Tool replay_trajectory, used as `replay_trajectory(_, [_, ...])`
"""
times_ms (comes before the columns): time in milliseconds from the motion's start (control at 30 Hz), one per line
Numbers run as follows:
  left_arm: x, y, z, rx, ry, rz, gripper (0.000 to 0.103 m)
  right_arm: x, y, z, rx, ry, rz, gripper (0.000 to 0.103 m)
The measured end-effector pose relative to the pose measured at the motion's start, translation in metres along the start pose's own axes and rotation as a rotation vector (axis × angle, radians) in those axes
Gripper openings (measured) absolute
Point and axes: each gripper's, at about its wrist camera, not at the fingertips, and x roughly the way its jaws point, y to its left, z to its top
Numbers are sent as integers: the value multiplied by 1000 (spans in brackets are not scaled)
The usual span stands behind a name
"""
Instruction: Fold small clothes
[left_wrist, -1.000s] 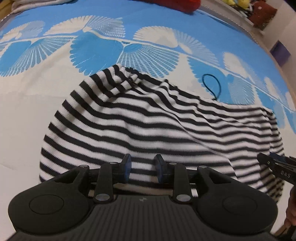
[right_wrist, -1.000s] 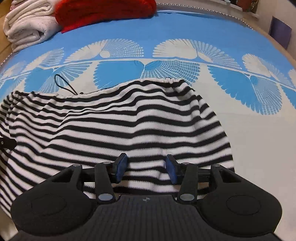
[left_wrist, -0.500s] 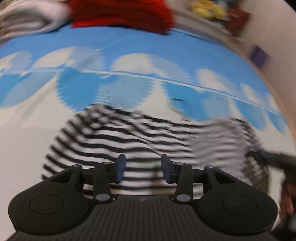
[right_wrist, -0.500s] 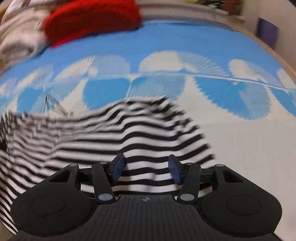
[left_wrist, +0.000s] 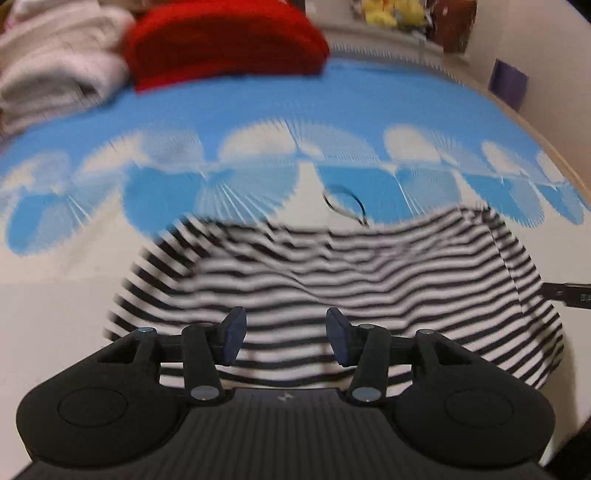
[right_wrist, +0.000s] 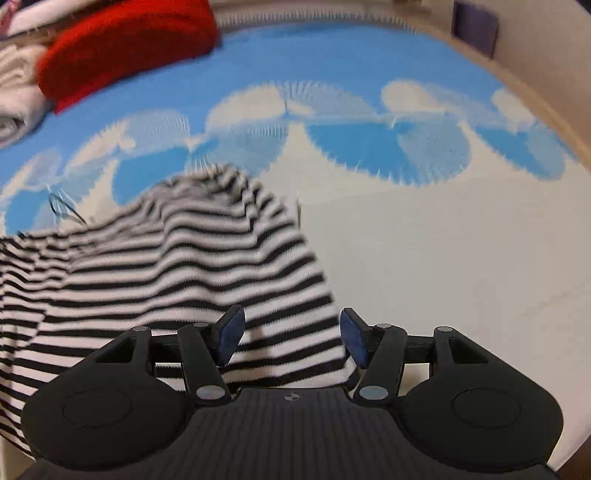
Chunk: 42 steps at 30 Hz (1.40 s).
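- Left gripper (left_wrist: 282, 334), nearest the lens in the left wrist view: blue-padded fingers (left_wrist: 233, 334) stand well apart with nothing between them; the near hem of the striped garment (left_wrist: 332, 280) shows in the gap beneath, and whether the pads touch it cannot be told.
- Right gripper (right_wrist: 291, 338), nearest the lens in the right wrist view: jaws likewise spread wide and empty, poised over the garment's right near corner (right_wrist: 177, 280); its tip (left_wrist: 569, 293) enters the left wrist view at the right edge, bearing small white lettering too blurred to read.
- Black-and-white striped knit garment: lies on the bedspread (left_wrist: 55, 295) just ahead of both grippers; long axis runs left to right across the views, stripes parallel to that axis; the far edge is rumpled and partly lifted into folds. Motion blur hides finer detail.
- Thin black cord loop (left_wrist: 343, 205): on the bedspread just beyond the garment's far edge, seen also at left in the right wrist view (right_wrist: 62, 206).
- Bedspread: cream near field, then a band of blue and white fan motifs (right_wrist: 369, 144), then plain blue.
- Far edge: red folded textile (left_wrist: 225, 40) beside a stack of pale folded towels (left_wrist: 55, 74); yellow soft toys (left_wrist: 391, 14) and a purple object (left_wrist: 508, 83) beyond the bed.
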Motion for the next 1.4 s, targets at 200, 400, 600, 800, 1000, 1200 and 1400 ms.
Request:
replay_trajectory(200, [-72,34,-6,-19,-151,60,58,-55,8,-10,-70,-191,15,59])
replay_trajectory(400, [-119,59,-54,-9,-242,29,67,-94,21,-39,-36,-270,66,59])
replay_trajectory(600, [-126,76,-80,20,-227,83,67,-109,24,-66,27,-253,112,59])
replay_trajectory(800, [-122,114,-78,-144,-184,81,67,-113,31,-80,12,-247,97,59])
replay_trajectory(1000, [-134,131,-78,-215,-237,98,67,-113,54,-92,-97,-235,121,33])
replay_trajectory(1200, [-139,179,-82,-380,-247,128,67,-120,108,-107,-264,-249,234,14])
replay_trajectory(1400, [-141,240,-96,-517,-204,159,67,-122,197,-117,-409,-229,398,14])
